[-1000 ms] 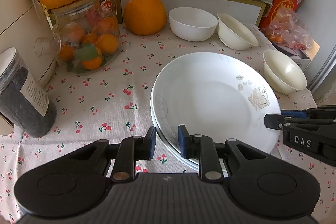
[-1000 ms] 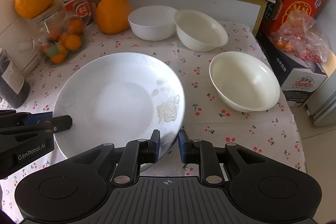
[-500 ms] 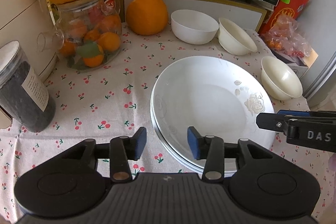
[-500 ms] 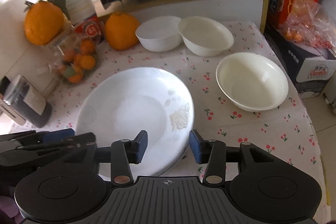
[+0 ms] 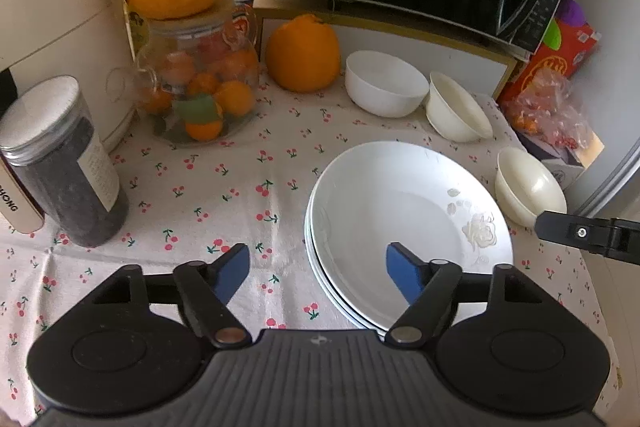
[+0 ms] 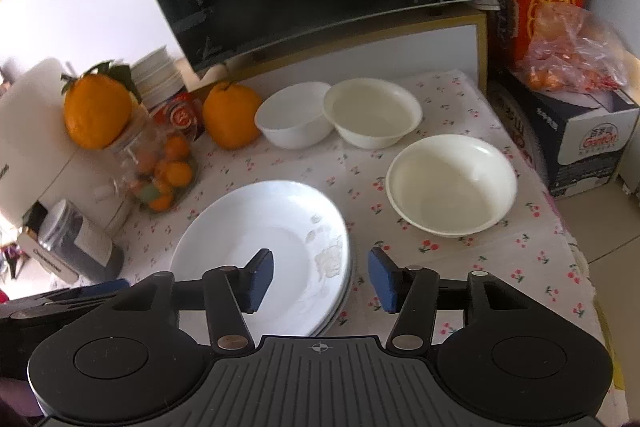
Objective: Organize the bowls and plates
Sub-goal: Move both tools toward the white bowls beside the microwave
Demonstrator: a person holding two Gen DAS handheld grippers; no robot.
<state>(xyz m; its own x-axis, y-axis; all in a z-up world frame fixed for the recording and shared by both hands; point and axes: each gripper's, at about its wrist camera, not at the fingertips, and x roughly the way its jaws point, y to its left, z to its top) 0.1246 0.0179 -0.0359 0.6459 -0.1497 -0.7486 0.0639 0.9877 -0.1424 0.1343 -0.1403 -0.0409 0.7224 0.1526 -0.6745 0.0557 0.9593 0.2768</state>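
A stack of white plates, the top one printed with a faint rose, sits on the cherry-print bench. Three empty white bowls stand beyond it, two touching. A glass jar holds small oranges. Left tool and right tool are both spread wide, gripping nothing.

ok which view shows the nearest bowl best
The right wrist view: the bowl sits near centre, with its whole rim and inside visible. The left wrist view shows it small, at the right edge.
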